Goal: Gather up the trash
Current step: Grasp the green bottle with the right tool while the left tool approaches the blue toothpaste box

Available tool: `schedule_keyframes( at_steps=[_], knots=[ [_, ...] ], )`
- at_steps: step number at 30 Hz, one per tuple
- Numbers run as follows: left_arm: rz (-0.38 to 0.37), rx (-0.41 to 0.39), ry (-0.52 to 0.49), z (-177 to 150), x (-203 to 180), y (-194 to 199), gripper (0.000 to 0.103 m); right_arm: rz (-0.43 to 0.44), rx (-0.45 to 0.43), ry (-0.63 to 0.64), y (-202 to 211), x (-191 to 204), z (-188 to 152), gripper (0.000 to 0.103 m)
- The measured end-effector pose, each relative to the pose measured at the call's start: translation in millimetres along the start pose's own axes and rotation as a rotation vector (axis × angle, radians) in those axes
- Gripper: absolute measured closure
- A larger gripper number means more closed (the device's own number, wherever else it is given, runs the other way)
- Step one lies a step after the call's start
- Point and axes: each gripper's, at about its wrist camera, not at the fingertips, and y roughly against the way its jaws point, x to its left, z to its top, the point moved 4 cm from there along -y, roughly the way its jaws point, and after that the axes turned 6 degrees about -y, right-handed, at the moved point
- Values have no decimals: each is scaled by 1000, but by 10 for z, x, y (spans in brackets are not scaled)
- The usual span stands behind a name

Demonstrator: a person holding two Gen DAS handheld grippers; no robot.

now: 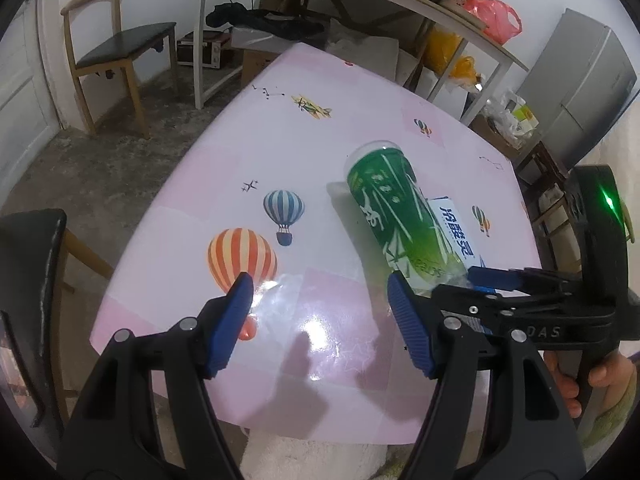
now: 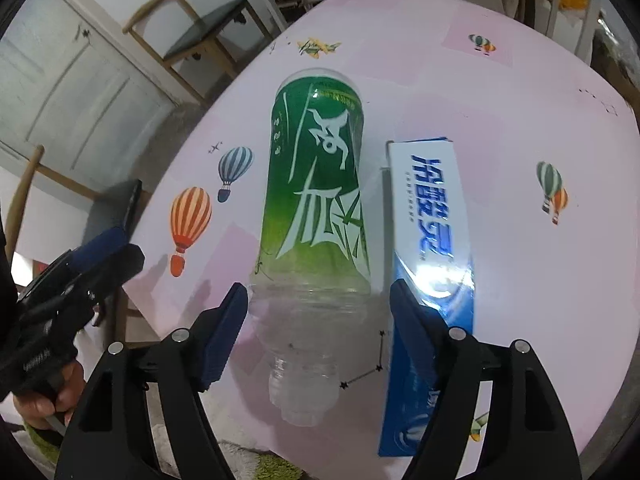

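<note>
While the clear plastic bottle with the green label (image 2: 316, 200) lies on its side mid-frame on the pink balloon-print bench (image 2: 540, 112), the right gripper (image 2: 316, 320) straddles its clear shoulder, jaws wide, pads not visibly pressing. Just right of it lies the blue and white carton (image 2: 430, 220). Lower left, the left gripper (image 1: 320, 320) hovers spread over bare bench, holding nothing. This looks like the pickup step: next call is squeezing the bottle's shoulder squarely, or it may roll aside.
</note>
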Motion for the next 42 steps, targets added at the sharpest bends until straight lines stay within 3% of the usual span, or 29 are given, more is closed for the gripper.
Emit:
schedule_keyframes(
  at_steps=[7,12,15,18,23,26,30,34,37,42],
  knots=[
    [-12,6,39,-3,131,-71,37,29,77,-17,-236,65,118,32],
    [-5,-7,66,-23,197,-14,37,127,92,-88,-277,10,107,34],
    [2,-27,81,-35,211,55,37,248,86,-153,-194,-78,125,34],
    [1,-26,91,-35,201,72,37,356,54,-211,-14,-197,175,34],
    [-24,-4,55,0,44,20,37,411,-92,-274,514,-525,226,34],
    [-78,20,20,-6,-177,-82,36,354,-188,-309,859,-845,154,34],
    [-181,105,-51,-65,-650,-346,31,198,-267,-358,1171,-1354,-75,34],
    [-253,149,-87,-59,-1070,-570,24,121,-244,-469,1154,-1873,-453,34],
    [-251,154,-89,34,-1330,-743,23,120,-224,-545,1036,-2108,-711,34],
    [-148,171,-132,55,-1609,-972,23,107,-223,-587,930,-2286,-958,34]
  ],
)
